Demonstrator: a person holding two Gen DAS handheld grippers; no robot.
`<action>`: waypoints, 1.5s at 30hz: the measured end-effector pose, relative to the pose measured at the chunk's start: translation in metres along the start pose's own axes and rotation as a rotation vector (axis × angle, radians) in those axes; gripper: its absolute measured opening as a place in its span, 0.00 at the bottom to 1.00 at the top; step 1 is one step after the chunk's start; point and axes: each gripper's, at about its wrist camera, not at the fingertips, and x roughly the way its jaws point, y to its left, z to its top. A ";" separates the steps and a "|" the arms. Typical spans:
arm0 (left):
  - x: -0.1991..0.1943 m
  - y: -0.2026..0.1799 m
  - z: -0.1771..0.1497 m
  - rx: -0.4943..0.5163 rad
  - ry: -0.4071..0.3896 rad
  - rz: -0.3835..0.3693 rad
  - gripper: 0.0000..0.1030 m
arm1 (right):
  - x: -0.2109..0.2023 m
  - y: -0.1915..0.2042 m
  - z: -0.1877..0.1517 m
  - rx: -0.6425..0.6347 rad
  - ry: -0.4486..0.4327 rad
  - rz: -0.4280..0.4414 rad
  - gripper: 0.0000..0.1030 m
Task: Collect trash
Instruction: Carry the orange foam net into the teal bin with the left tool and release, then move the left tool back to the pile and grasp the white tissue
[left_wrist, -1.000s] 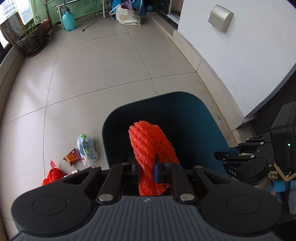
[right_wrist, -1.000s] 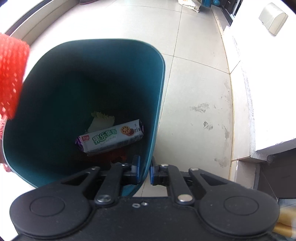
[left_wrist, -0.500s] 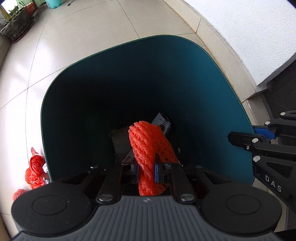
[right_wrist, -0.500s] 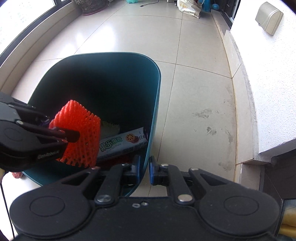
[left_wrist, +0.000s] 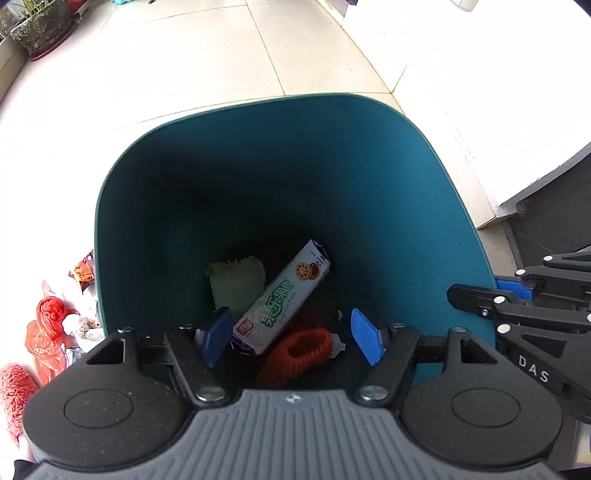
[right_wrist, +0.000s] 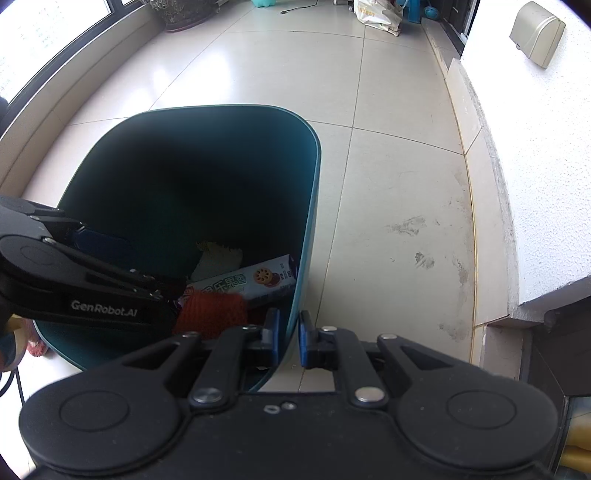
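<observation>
Inside one bin: three trash pieces.

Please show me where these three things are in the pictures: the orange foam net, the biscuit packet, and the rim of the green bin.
orange foam net (left_wrist: 303, 349), left wrist view, on its open rolled end.
biscuit packet (left_wrist: 282, 299), left wrist view, on the printed front, middle.
green bin (right_wrist: 312, 206), right wrist view, on its right rim edge.

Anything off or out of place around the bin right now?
Yes: trash lies on the tiles left of the teal bin, outside it: a crumpled red plastic bag, a snack wrapper and pale scraps. The red foam net and biscuit pack are inside.
</observation>
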 end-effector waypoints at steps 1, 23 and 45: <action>-0.002 0.002 0.001 -0.005 -0.010 -0.004 0.68 | 0.000 0.000 0.000 -0.001 0.000 0.000 0.09; -0.127 0.168 -0.025 -0.259 -0.253 0.085 0.78 | 0.003 0.002 0.001 0.000 0.017 -0.001 0.11; 0.104 0.306 -0.040 -0.471 0.121 0.254 0.78 | 0.019 0.017 0.006 -0.017 0.098 -0.053 0.13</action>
